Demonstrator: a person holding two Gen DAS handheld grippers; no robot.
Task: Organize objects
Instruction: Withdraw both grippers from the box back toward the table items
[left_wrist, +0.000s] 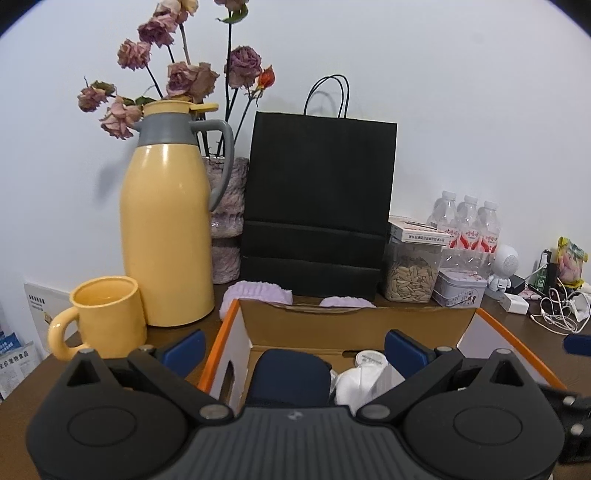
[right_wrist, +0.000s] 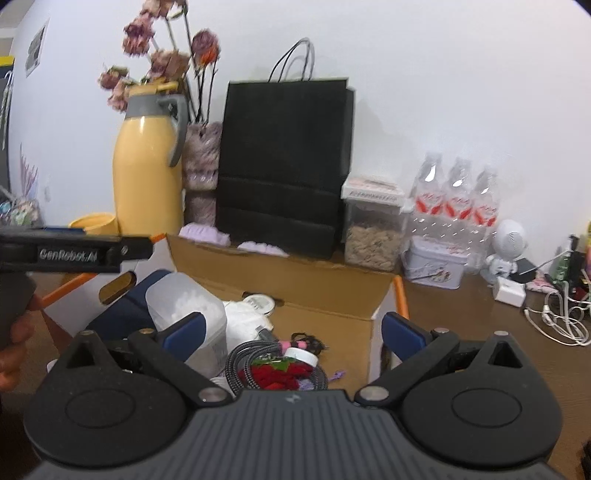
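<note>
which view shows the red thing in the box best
The right wrist view. The red item lies in the cardboard box, beside a braided cable, just ahead of the open right tongs. The left wrist view does not show it.

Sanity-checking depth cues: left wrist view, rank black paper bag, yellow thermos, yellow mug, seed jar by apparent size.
1. black paper bag
2. yellow thermos
3. yellow mug and seed jar: look alike in size; the mug sits nearer the camera, so unranked.
</note>
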